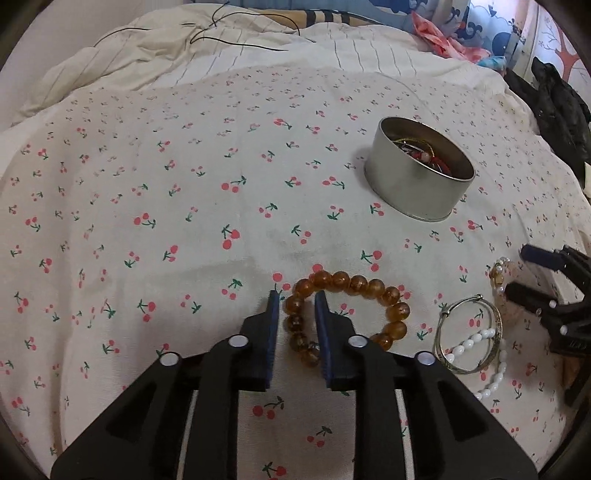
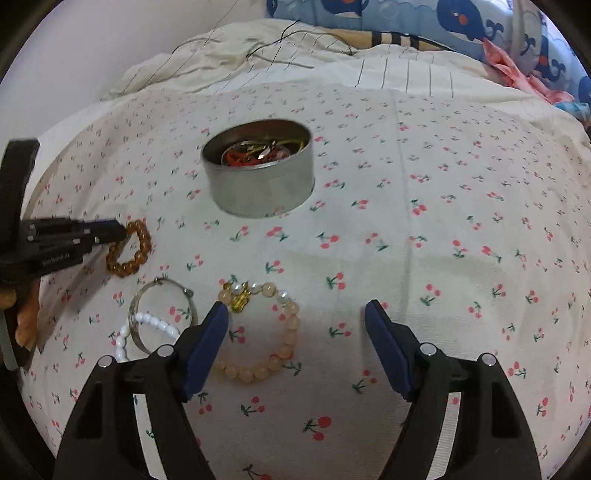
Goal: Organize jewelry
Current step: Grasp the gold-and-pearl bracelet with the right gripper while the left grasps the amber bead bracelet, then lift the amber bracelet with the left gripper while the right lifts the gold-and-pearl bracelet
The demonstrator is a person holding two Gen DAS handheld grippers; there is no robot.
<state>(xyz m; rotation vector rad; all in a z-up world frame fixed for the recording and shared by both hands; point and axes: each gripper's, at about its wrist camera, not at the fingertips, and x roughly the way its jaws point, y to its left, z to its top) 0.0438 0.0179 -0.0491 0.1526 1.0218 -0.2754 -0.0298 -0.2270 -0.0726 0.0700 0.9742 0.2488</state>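
Note:
An amber bead bracelet point(image 1: 347, 314) lies on the cherry-print sheet. My left gripper point(image 1: 296, 295) stands narrowly open astride its left strand, pads beside the beads without pressing; the right wrist view shows the left gripper point(image 2: 118, 232) at the same bracelet point(image 2: 129, 251). My right gripper point(image 2: 297, 309) is wide open over a pale pink bead bracelet point(image 2: 284, 332) with a gold charm, its left finger covering part of the loop. Farther back, a round metal tin point(image 1: 419, 192) point(image 2: 258, 192) holds tangled jewelry. A silver bangle point(image 2: 162, 291) and a white bead bracelet point(image 2: 155, 321) lie between the two grippers.
The bed's cherry-print sheet point(image 1: 184, 184) spreads wide to the left. Behind it lie a striped quilt point(image 1: 258, 55) with black cords point(image 1: 240, 44) and whale-print bedding point(image 2: 443, 18). A black object point(image 1: 554, 103) sits at the right edge. Part of a hand point(image 2: 26, 321) shows at the left.

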